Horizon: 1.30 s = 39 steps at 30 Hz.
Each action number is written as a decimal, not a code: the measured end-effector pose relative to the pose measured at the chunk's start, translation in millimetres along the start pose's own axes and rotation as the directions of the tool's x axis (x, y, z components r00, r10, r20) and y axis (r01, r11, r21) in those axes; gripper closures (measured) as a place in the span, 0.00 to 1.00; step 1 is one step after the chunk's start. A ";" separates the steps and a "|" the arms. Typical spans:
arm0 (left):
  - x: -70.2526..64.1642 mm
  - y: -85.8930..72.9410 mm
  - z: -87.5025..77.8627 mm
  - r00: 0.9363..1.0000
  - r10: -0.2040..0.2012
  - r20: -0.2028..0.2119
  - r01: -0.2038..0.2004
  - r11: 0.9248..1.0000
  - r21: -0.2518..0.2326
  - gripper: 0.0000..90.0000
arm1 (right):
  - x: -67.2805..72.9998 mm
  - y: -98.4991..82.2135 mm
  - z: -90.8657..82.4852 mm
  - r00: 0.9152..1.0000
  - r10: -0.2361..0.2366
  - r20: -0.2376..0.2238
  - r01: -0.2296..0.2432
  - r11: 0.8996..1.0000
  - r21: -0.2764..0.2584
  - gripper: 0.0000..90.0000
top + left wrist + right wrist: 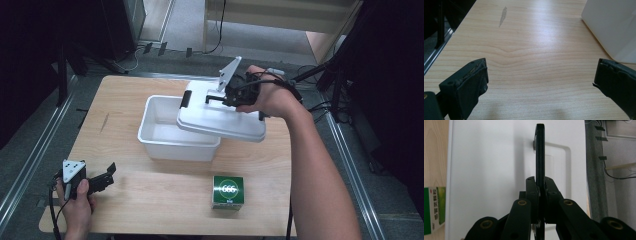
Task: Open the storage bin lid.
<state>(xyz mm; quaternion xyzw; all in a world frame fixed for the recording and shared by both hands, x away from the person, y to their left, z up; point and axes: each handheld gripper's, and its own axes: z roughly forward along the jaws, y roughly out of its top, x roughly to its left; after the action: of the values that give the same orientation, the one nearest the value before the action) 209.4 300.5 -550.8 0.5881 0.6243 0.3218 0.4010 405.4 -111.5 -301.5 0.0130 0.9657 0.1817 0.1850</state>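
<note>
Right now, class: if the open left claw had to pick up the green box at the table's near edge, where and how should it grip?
Probably by two opposite upright side faces of the green box, coming from above: it stands as a free cube, its sides flat and parallel, apart from the white tub.

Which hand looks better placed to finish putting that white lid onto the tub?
The right. The right gripper is shut on the lid's black handle and holds the lid tilted over the white tub. The left gripper sits open near the table's front left corner, holding nothing.
</note>
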 end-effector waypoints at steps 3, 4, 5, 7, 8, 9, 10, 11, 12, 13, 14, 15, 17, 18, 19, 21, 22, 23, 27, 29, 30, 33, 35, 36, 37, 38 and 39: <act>-0.5 0.0 -0.2 1.000 0.004 -0.001 -0.004 1.000 0.001 0.00 | -0.2 -15.2 -5.9 1.000 0.017 0.006 -0.017 1.000 0.009 0.94; -0.6 0.0 -0.3 1.000 0.005 -0.002 -0.005 1.000 0.002 0.00 | -0.2 -15.2 -5.9 1.000 0.017 0.006 -0.017 1.000 0.009 0.94; -0.7 0.0 -0.3 1.000 0.005 -0.002 -0.005 1.000 0.002 0.00 | -0.1 -20.0 -7.7 1.000 0.019 0.010 -0.019 1.000 0.012 0.94; -0.7 0.0 -0.4 1.000 0.008 -0.002 -0.008 1.000 0.004 0.00 | 0.0 -33.4 -12.0 0.999 0.035 0.011 -0.036 0.999 0.016 0.94; -0.7 0.0 -0.4 1.000 0.008 -0.002 -0.008 1.000 0.004 0.00 | 0.0 -33.4 -12.0 0.999 0.035 0.011 -0.036 0.999 0.016 0.94; -1.2 -0.1 -0.5 1.000 0.011 -0.005 -0.011 1.000 0.004 0.00 | 0.4 -40.9 -14.4 0.999 0.038 0.019 -0.038 0.999 0.018 0.94; -1.2 -0.1 -0.5 1.000 0.011 -0.005 -0.011 1.000 0.004 0.00 | 0.4 -40.9 -14.4 0.999 0.038 0.019 -0.038 0.999 0.018 0.94; -1.5 -0.2 -0.4 1.000 0.011 -0.007 -0.011 1.000 0.002 0.00 | 1.3 -47.8 -16.7 0.999 0.042 0.022 -0.043 0.999 0.020 0.94; -1.4 -0.3 -0.5 1.000 0.011 -0.007 -0.011 1.000 0.002 0.00 | 1.2 -51.3 -17.8 0.999 0.042 0.026 -0.043 0.999 0.019 0.94; -1.4 -0.3 -0.5 1.000 0.011 -0.008 -0.011 1.000 0.001 0.00 | 1.3 -55.0 -19.1 0.998 0.049 0.029 -0.049 0.999 0.020 0.94; -1.4 -0.3 -0.5 1.000 0.011 -0.008 -0.011 1.000 0.001 0.00 | 1.3 -55.0 -19.1 0.998 0.049 0.029 -0.049 0.999 0.020 0.94; -1.8 -0.5 -0.6 1.000 0.011 -0.009 -0.011 1.000 -0.001 0.00 | 0.9 -62.4 -21.7 0.998 0.057 0.037 -0.058 0.998 0.017 0.94; -1.8 -0.6 -0.7 1.000 0.013 -0.011 -0.013 1.000 -0.001 0.00 | 0.6 -69.6 -24.1 0.997 0.064 0.041 -0.065 0.998 0.018 0.94; -1.8 -0.6 -0.7 1.000 0.013 -0.011 -0.013 1.000 -0.001 0.00 | 1.4 -72.8 -25.1 0.996 0.076 0.043 -0.077 0.997 0.021 0.94; -1.9 -0.6 -0.6 1.000 0.013 -0.012 -0.013 1.000 -0.002 0.00 | 1.3 -76.2 -25.8 0.996 0.074 0.046 -0.075 0.997 0.022 0.94; -2.1 -0.6 -0.5 1.000 0.013 -0.013 -0.013 1.000 -0.002 0.00 | 1.7 -79.5 -26.2 0.996 0.078 0.044 -0.079 0.997 0.024 0.94; -2.4 -0.6 -0.4 1.000 0.013 -0.015 -0.013 1.000 -0.002 0.00 | 2.0 -82.7 -26.3 0.996 0.077 0.044 -0.078 0.997 0.028 0.94; -2.8 -0.7 -0.1 1.000 0.015 -0.017 -0.015 1.000 -0.002 0.00 | 3.4 -88.7 -26.4 0.995 0.087 0.045 -0.089 0.995 0.036 0.94; -2.8 -0.7 -0.3 1.000 0.016 -0.017 -0.016 1.000 -0.001 0.00 | 4.6 -101.1 -26.6 0.994 0.099 0.049 -0.101 0.994 0.031 0.94; -2.9 -0.7 -0.3 1.000 0.014 -0.017 -0.014 1.000 -0.001 0.00 | 5.4 -107.2 -26.7 0.993 0.104 0.052 -0.106 0.994 0.031 0.94; -2.9 -0.7 -0.3 1.000 0.014 -0.017 -0.014 1.000 -0.001 0.00 | 5.4 -107.2 -26.7 0.993 0.104 0.052 -0.106 0.994 0.031 0.94; -3.0 -0.7 -0.3 1.000 0.017 -0.017 -0.017 1.000 0.001 0.00 | 7.1 -118.7 -26.0 0.991 0.120 0.057 -0.122 0.992 0.034 0.94; -3.0 -0.7 -0.3 1.000 0.019 -0.018 -0.019 1.000 0.001 0.00 | 8.1 -124.2 -24.9 0.990 0.128 0.065 -0.130 0.991 0.035 0.94; -3.0 -0.7 -0.3 1.000 0.019 -0.018 -0.019 1.000 0.001 0.00 | 8.1 -124.2 -24.9 0.990 0.128 0.065 -0.130 0.991 0.035 0.94; -3.0 -0.7 -0.4 1.000 0.020 -0.018 -0.020 1.000 0.002 0.00 | 9.1 -129.6 -22.5 0.989 0.132 0.066 -0.134 0.990 0.032 0.94; -3.0 -0.7 -0.4 1.000 0.020 -0.018 -0.020 1.000 0.002 0.00 | 9.1 -129.6 -22.5 0.989 0.132 0.066 -0.134 0.990 0.032 0.94; -3.1 -0.8 -0.3 1.000 0.021 -0.018 -0.021 1.000 0.002 0.00 | 10.9 -134.4 -18.9 0.988 0.139 0.067 -0.142 0.989 0.037 0.94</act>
<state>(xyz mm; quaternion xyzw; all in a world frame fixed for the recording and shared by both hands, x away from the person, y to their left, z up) 208.7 297.4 -551.0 0.5920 0.6221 0.3306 0.3914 394.1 -242.5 -336.8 0.0907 0.9596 0.1737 0.2021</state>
